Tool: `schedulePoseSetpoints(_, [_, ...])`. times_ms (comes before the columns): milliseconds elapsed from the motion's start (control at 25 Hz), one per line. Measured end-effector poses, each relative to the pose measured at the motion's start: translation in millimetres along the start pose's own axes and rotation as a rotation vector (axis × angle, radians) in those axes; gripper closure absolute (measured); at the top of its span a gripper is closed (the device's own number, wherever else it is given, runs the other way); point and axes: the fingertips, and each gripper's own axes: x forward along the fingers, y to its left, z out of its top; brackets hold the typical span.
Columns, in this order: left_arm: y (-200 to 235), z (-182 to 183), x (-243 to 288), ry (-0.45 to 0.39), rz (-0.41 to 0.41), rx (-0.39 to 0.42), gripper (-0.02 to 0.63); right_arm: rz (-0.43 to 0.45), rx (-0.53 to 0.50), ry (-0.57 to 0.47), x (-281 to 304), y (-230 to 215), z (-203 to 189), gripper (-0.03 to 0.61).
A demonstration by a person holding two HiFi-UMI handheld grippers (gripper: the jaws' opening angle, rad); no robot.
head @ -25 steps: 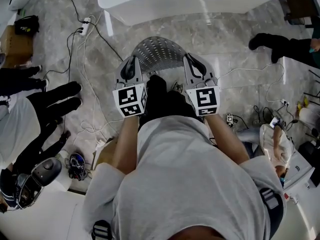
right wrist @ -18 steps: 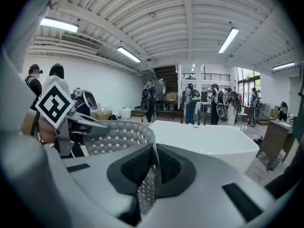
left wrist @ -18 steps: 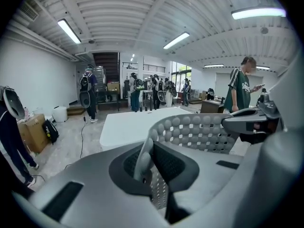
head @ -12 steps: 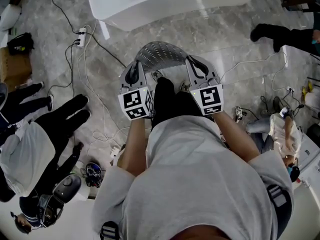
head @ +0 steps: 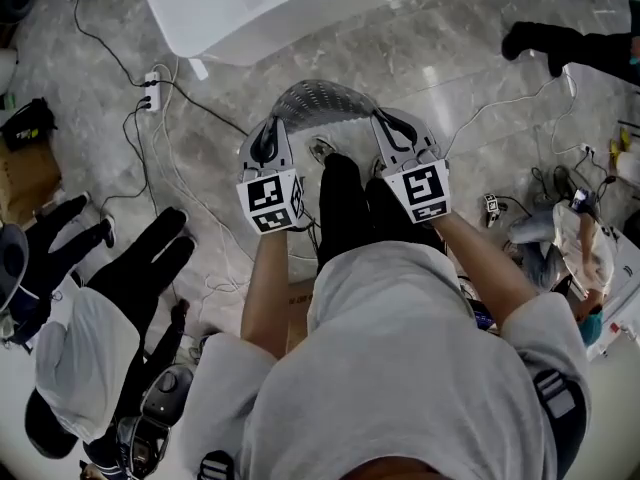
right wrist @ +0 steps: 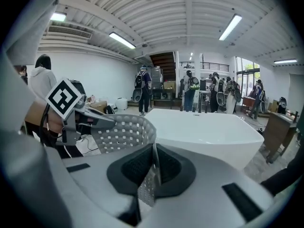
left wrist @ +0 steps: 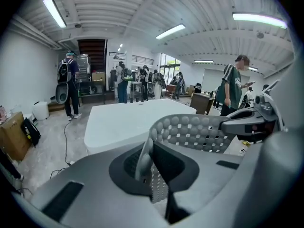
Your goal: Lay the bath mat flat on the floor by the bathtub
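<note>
Left gripper (head: 270, 126): your jaws are closed on the left edge of the bath mat (head: 318, 100), with the perforated sheet pinched between the pads.
Right gripper (head: 386, 123): your jaws are closed on the right edge of the same mat, and a strip of it shows below the pads.
Bath mat: grey, flexible and pierced with rows of small holes. It bows up in an arch from one gripper to the other and is not lying flat.
Position of mat: directly ahead of your legs (head: 350, 203), between you and the bathtub (head: 280, 3), and apart from the tub's side.
Bathtub: white with a broad rim, across the top of the head view and behind the mat in both gripper views.
Floor (head: 470, 78): grey marbled tile, bare between mat and tub.
Marker cubes: one on each gripper, left (head: 270, 200) and right (head: 422, 190), facing up at you.
Cables (head: 170, 168): white and black leads run over the tile to your left.
Power strip (head: 151, 86): white, near the tub's left corner.
Bystander (head: 110, 308): white top and dark trousers, close on your left.
Dark shoe (head: 530, 40): another person's, at the upper right.
</note>
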Motion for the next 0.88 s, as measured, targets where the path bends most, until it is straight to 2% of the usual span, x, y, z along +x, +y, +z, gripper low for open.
schedulePoseSetpoints(320, [46, -13, 86, 0.04, -0.117, 0.116, 0.586, -0.023, 0.017, 0.046, 63, 14, -26, 0.561])
schedulePoseSetpoints(480, [54, -21, 116, 0.039, -0.174, 0.179, 0.586, -0.069, 0.057, 0.068, 87, 13, -42, 0.561])
schedulePoseSetpoints(680, [74, -20, 148, 0.018, -0.163, 0.196, 0.586, -0.105, 0.083, 0.085, 113, 25, -48, 0.561])
schedulePoseSetpoints(880, [78, -39, 184, 0.038, -0.163, 0.206, 0.586, -0.126, 0.106, 0.088, 143, 30, -70, 0.561])
